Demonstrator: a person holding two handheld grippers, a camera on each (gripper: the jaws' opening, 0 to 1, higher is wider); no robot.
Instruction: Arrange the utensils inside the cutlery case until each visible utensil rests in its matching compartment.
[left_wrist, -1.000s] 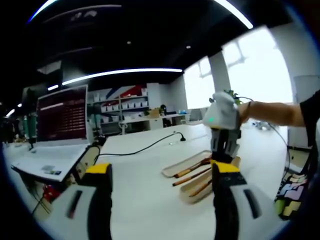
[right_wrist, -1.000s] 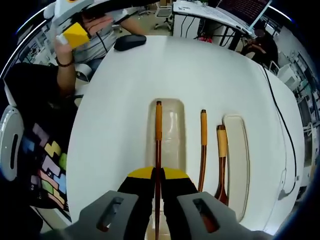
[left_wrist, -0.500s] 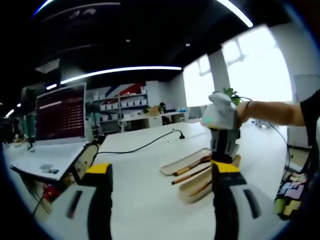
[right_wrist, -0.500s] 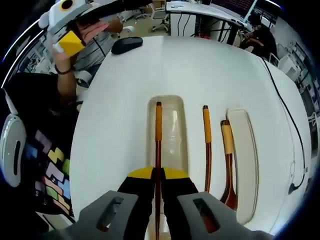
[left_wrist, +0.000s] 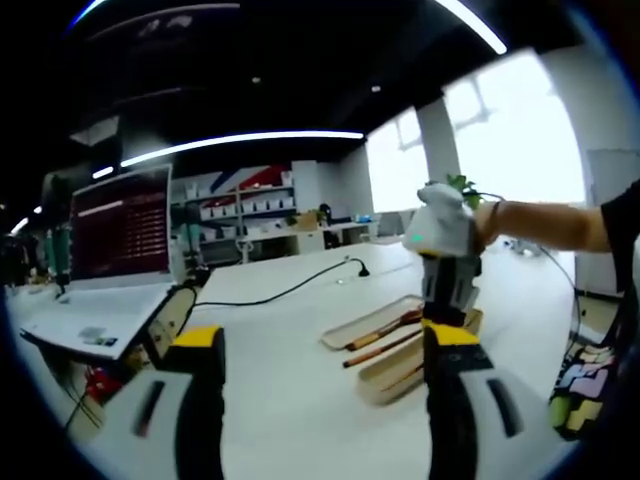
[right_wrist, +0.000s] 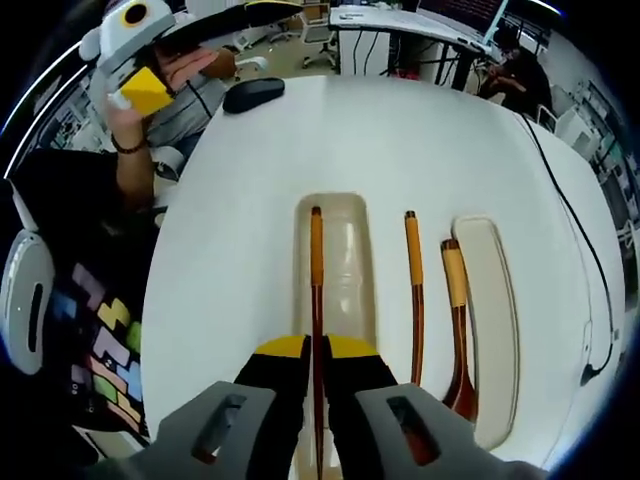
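Observation:
My right gripper (right_wrist: 312, 346) is shut on a thin wooden utensil (right_wrist: 316, 262) with an orange band. The utensil runs lengthwise over the cream case tray (right_wrist: 347, 250); I cannot tell if it touches the tray. To its right a second thin utensil (right_wrist: 411, 275) lies on the table. Beyond that, a wooden spoon (right_wrist: 455, 300) leans on the edge of the other cream tray (right_wrist: 490, 320). My left gripper (left_wrist: 320, 345) is open and raised, well away from the case (left_wrist: 372, 322). In the left gripper view the right gripper (left_wrist: 446, 285) stands over the trays.
The white table (right_wrist: 230, 220) carries a black mouse (right_wrist: 253, 92) at its far end and a black cable (right_wrist: 565, 210) along its right side. A red-lit screen (left_wrist: 125, 228) stands on the neighbouring desk. A person sits at the table's left edge.
The right gripper view has shifted a little, so the loose utensils and the second tray sit further right. The grip on the utensil is unchanged. The left gripper has stayed put.

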